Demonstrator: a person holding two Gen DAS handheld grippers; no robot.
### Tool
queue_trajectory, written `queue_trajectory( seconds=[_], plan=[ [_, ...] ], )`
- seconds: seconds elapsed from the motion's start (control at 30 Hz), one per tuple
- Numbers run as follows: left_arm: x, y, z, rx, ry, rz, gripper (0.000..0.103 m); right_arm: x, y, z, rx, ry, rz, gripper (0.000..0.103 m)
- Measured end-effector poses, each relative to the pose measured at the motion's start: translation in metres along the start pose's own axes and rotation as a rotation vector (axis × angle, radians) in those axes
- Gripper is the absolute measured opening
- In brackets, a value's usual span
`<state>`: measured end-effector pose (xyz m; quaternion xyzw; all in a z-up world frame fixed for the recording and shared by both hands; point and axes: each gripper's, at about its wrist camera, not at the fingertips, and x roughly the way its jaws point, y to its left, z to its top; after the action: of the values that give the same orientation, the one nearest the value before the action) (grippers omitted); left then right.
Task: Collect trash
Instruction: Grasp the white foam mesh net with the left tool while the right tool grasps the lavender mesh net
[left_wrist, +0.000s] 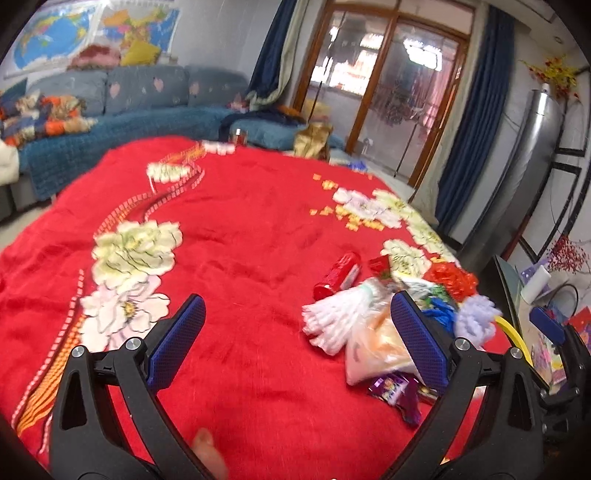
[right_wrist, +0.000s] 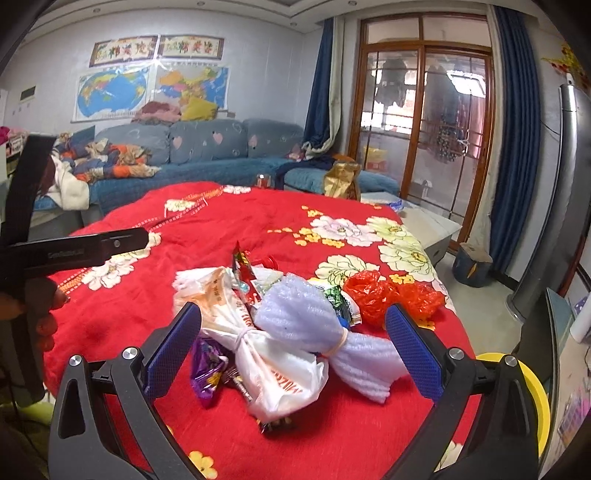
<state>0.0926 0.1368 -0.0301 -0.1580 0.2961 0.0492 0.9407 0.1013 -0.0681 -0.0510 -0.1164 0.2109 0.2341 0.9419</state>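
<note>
The right wrist view shows the trash pile (right_wrist: 288, 325) right in the middle, between the wide-apart blue pads of the right tongs (right_wrist: 293, 336), which hold nothing. It also shows a yellow bin (right_wrist: 532, 398) at the lower right edge; what is inside is hidden. The left wrist view shows the pile (left_wrist: 388, 317) at the lower right, by one pad of the left tongs (left_wrist: 295, 328), also spread wide and empty. A red can (left_wrist: 338, 275) lies just behind the pile. Everything rests on a red flower blanket (right_wrist: 229, 229). A blue sofa (right_wrist: 192, 147) and wall maps (right_wrist: 147, 92) sit in the upper left, a glass door (right_wrist: 424, 122) in the upper right.
</note>
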Motion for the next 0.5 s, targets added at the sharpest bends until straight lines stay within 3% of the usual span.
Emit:
queue_trajectory(
  seconds=[0.17, 0.27, 0.37, 0.43, 0.47, 0.5],
  plan=[
    [0.037, 0.012, 0.003, -0.083, 0.096, -0.076, 0.091, 0.023, -0.002, 0.008, -0.038, 0.056, -0.003, 0.097],
    [0.056, 0.019, 0.001, -0.131, 0.154, -0.131, 0.079, 0.036, -0.004, 0.01, -0.014, 0.083, 0.019, 0.093],
    [0.072, 0.025, -0.002, -0.182, 0.206, -0.19, 0.072, 0.048, -0.004, 0.009, -0.009, 0.123, 0.052, 0.081],
    [0.078, 0.027, -0.005, -0.211, 0.241, -0.226, 0.069, 0.053, -0.003, 0.007, -0.005, 0.139, 0.062, 0.067],
    [0.079, 0.028, -0.008, -0.226, 0.252, -0.244, 0.068, 0.055, -0.004, 0.006, 0.007, 0.149, 0.077, 0.048],
    [0.08, 0.028, -0.009, -0.243, 0.261, -0.265, 0.065, 0.056, -0.005, 0.006, 0.022, 0.157, 0.098, 0.042]
  ],
)
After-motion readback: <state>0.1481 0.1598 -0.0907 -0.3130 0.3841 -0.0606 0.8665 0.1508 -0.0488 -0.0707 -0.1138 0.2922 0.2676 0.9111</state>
